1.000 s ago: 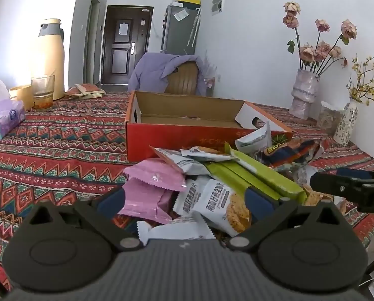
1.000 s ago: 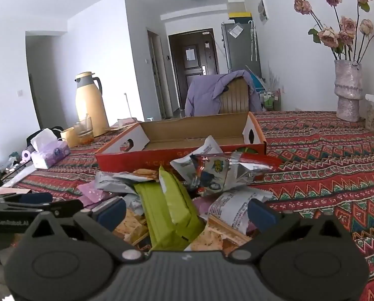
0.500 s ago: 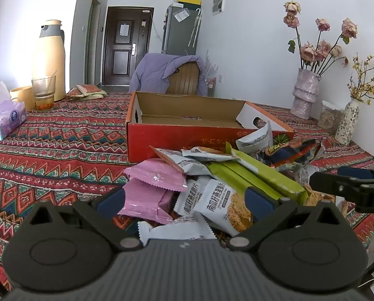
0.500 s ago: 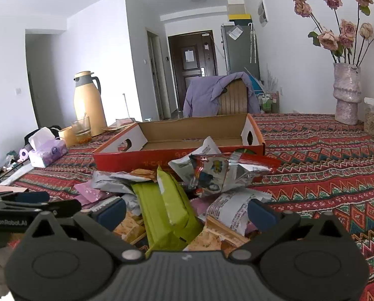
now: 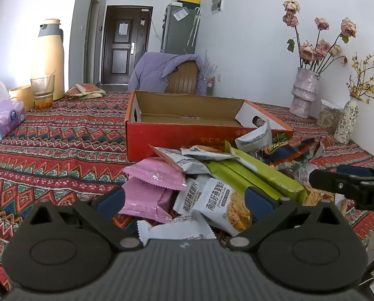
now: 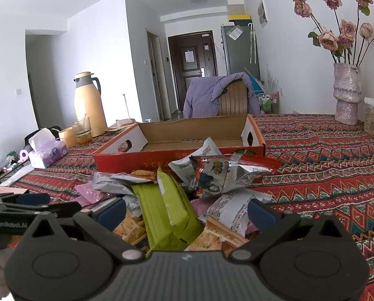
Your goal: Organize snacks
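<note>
Snacks (image 5: 212, 183) heaping before empty box (image 5: 187, 115); I'm hovering left gripper (image 5: 184, 200) and right gripper (image 6: 187, 210), fingers spread, holding nothing; aiming at single top packet.

Left gripper (image 5: 183, 198): matte black housing with a ribbed grey centre panel, two rounded lobes each bearing a raised disc, two silver pivot screws, angled black link arms, dark blue finger pads (image 5: 258, 198). Right gripper (image 6: 187, 212): identical build and colours. In the right wrist view the neighbouring unit's black side carries white lettering "GenRobot.AI".
</note>
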A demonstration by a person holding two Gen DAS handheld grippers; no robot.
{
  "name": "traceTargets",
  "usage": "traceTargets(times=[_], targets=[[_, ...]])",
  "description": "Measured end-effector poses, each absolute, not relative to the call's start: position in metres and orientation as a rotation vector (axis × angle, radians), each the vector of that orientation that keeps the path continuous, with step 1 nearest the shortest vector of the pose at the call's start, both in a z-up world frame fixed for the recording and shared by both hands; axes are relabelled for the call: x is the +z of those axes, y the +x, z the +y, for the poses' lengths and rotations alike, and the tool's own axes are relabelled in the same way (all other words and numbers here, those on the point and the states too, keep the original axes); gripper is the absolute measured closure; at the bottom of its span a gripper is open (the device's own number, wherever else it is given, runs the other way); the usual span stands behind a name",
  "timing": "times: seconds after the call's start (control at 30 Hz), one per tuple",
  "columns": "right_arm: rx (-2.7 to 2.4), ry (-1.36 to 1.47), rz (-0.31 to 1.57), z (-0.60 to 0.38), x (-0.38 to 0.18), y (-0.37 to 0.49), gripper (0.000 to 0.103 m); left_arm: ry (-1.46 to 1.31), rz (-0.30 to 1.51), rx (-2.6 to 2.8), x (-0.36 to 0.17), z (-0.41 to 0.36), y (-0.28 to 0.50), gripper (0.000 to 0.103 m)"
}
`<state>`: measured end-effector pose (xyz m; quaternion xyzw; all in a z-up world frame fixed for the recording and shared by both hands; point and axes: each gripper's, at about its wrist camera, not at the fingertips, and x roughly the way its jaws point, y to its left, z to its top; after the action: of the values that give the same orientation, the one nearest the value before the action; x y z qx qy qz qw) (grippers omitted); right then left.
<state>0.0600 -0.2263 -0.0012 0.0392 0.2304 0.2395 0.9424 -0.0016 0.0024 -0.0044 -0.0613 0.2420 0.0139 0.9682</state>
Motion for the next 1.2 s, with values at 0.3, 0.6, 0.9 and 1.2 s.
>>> traceTargets(times=[0.3, 0.6, 0.9, 1.2], targets=[[0.487, 0.081, 0.469, -0.2263, -0.0009, 0.0610, 0.000, -0.127, 0.484, 0.025, -0.0048, 0.0025, -0.0022, 0.000], [0.487, 0.082, 0.468, -0.2265, -0.0008, 0.0613, 0.000, -0.126, 0.483, 0.028, -0.0047, 0.0027, -0.0029, 0.000], [0.487, 0.086, 0.470, -0.2270, -0.0019, 0.0605, 0.000, -0.129, 0.482, 0.028, -0.0046, 0.0032, -0.0037, 0.000], [0.486, 0.088, 0.471, -0.2273, -0.0022, 0.0605, 0.000, -0.128, 0.481, 0.029, -0.0048, 0.0019, -0.0043, 0.000]])
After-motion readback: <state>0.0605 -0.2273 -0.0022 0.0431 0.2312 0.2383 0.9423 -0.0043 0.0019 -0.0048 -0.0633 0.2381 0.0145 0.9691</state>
